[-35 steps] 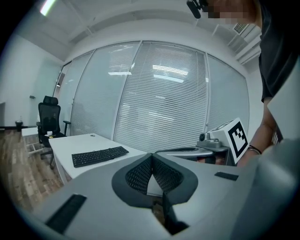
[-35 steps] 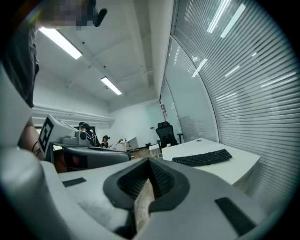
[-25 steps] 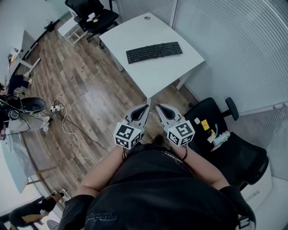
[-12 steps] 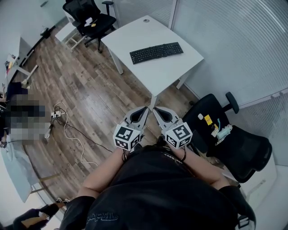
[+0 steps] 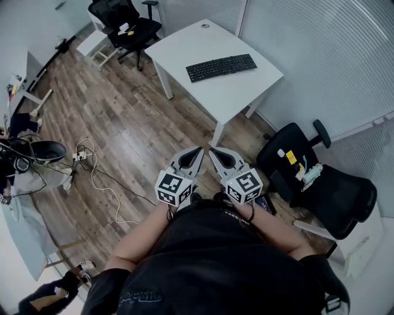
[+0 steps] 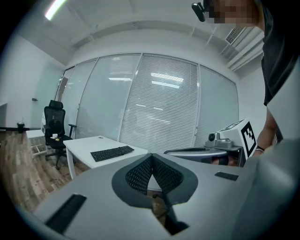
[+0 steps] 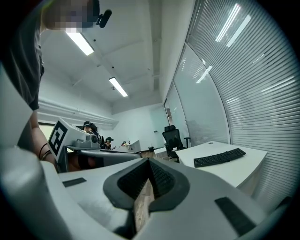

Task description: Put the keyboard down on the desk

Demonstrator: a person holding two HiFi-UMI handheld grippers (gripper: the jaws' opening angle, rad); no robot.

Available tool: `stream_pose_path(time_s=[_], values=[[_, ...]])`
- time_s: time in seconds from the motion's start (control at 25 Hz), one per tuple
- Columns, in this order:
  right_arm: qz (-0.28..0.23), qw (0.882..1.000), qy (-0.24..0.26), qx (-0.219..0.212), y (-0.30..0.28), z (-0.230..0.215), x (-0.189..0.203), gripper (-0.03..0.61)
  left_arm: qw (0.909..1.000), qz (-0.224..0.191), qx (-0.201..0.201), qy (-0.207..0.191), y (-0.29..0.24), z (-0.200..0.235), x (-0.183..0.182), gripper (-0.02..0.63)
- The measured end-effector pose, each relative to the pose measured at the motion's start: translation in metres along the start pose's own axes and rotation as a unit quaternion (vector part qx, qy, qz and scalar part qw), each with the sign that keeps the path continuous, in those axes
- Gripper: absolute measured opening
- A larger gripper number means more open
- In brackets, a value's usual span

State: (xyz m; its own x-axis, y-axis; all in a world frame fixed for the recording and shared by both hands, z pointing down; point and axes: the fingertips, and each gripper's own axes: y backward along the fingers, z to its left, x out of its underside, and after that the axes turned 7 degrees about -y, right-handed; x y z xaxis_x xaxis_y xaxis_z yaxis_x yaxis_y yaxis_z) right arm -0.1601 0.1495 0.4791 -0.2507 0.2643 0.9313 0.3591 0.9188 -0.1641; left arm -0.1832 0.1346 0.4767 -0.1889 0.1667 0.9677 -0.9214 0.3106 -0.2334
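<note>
Both the left tongs point(image 5: 197, 149) and the right tongs point(image 5: 213, 151) are clenched, empty. The keyboard point(image 5: 221, 67) lies on the table point(image 5: 246, 98) at twelve o'clock, so the placing seems finished and no further move is called for.

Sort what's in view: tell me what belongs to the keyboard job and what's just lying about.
Belongs to the job:
- keyboard, lying on the white desk
- left gripper and right gripper, both shut and empty

Just lying about:
- near office chair with small items on its seat
- far office chair beyond the desk
- cables on the wood floor
</note>
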Motion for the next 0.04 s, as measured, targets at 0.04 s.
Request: stream_pose_path(time_s=[0.04], values=[[0.001,1.0,-0.001,0.0,-0.0017,0.0041,0.0031,0.023,1.0,0.002,0.002,0.001,0.0038,0.0009,0.0029,0.017]])
